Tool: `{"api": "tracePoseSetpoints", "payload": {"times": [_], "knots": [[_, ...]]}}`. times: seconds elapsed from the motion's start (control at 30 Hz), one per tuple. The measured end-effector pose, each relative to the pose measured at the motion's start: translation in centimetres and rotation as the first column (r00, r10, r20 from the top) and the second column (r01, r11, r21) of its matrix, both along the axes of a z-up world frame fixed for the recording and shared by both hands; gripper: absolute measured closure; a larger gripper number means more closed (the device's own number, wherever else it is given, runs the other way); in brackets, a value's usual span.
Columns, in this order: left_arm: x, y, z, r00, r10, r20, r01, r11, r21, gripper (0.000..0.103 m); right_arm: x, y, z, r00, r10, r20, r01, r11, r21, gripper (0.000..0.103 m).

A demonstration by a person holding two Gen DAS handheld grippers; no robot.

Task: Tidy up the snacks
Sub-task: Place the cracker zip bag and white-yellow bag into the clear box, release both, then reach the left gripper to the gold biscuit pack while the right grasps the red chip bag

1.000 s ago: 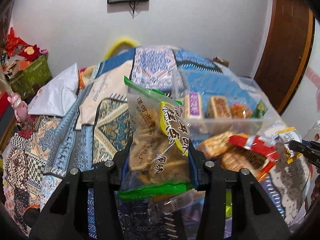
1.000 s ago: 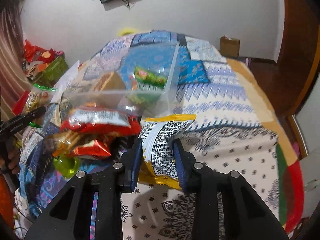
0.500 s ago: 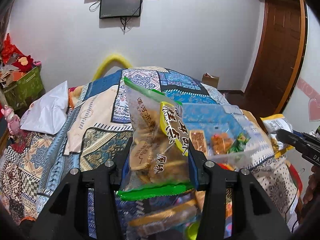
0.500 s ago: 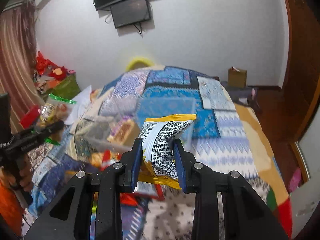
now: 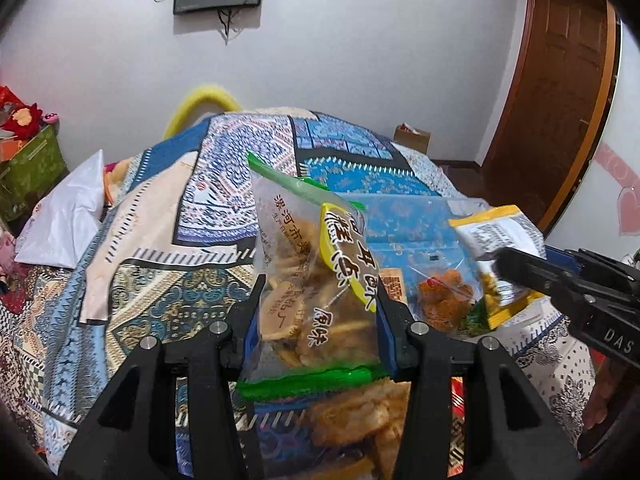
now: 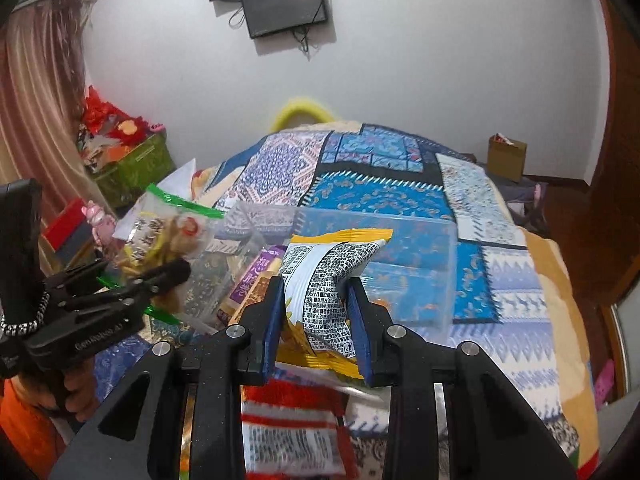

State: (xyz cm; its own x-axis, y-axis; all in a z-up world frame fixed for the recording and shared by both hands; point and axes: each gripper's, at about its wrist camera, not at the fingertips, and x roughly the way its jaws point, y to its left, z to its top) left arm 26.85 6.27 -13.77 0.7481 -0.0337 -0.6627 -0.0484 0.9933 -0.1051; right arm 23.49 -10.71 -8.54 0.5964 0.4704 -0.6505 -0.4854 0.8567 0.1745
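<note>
Two packets are up in the air. The left hand-held gripper (image 5: pixel 318 312) pinches a clear, green-edged plastic bag of flat biscuits (image 5: pixel 312 280) across its middle; the right hand-held gripper (image 6: pixel 316 312) pinches a yellow-and-white printed foil snack packet (image 6: pixel 328 288) likewise. Both hang above the clear plastic storage box (image 6: pixel 400 248) on the patchwork bed quilt (image 6: pixel 512 280). I judge both light and crinkly, the film slippery, the biscuits brittle: grip the sealed edges, gently.
</note>
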Motion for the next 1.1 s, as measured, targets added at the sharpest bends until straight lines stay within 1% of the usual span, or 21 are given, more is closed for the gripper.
{"api": "tracePoseSetpoints", "payload": {"times": [0.17,0.3,0.47,0.6,0.73,0.77,0.83,0.9,0.93,1.0,1.1], "knots": [[1.7,-0.4,-1.3,0.999,-0.014,-0.032,0.014,1.0,-0.013,0.057,1.0,1.3,-1.0,1.0,0.028,-0.012,-0.028,0.999,-0.038,0.075],[2.8,-0.4,-2.2,0.999,-0.008,-0.053,0.008,1.0,-0.007,0.057,1.7,1.8,-2.0,0.999,0.04,-0.034,-0.042,0.997,-0.059,0.074],[3.8,-0.2,-3.3,0.995,-0.011,-0.096,0.007,0.999,-0.041,0.057,2.3,2.4,-3.4,0.996,0.052,-0.067,-0.058,0.995,-0.084,0.074],[4.1,0.4,-3.5,0.993,-0.006,-0.117,-0.005,0.996,-0.091,0.056,2.4,2.5,-4.3,0.993,0.054,-0.102,-0.062,0.995,-0.08,0.074],[3.9,0.5,-3.4,0.99,0.002,-0.138,-0.014,0.996,-0.087,0.052,2.3,2.4,-4.1,0.992,0.053,-0.118,-0.063,0.995,-0.083,0.074],[3.8,0.5,-3.3,0.989,-0.003,-0.147,-0.011,0.996,-0.091,0.05,2.2,2.3,-3.9,0.992,0.052,-0.119,-0.062,0.995,-0.084,0.073],[3.6,0.4,-2.9,0.989,-0.003,-0.15,-0.012,0.995,-0.098,0.046,2.1,2.2,-3.3,0.992,0.054,-0.117,-0.063,0.995,-0.077,0.069],[3.1,0.3,-2.1,0.992,0.011,-0.126,-0.022,0.997,-0.08,0.039,1.7,1.9,-2.6,0.992,0.053,-0.112,-0.06,0.997,-0.056,0.055],[2.8,0.2,-1.7,0.993,0.018,-0.112,-0.026,0.997,-0.068,0.038,1.3,1.7,-1.9,0.995,0.046,-0.093,-0.051,0.998,-0.044,0.052],[2.1,0.3,-0.7,0.996,0.025,-0.087,-0.029,0.998,-0.051,0.037,0.5,1.5,-0.8,0.997,0.043,-0.061,-0.046,0.998,-0.048,0.048],[0.8,0.6,0.8,0.998,0.03,-0.055,-0.033,0.998,-0.05,0.037,-0.7,1.4,0.5,0.998,0.05,-0.023,-0.052,0.997,-0.052,0.047]]}}
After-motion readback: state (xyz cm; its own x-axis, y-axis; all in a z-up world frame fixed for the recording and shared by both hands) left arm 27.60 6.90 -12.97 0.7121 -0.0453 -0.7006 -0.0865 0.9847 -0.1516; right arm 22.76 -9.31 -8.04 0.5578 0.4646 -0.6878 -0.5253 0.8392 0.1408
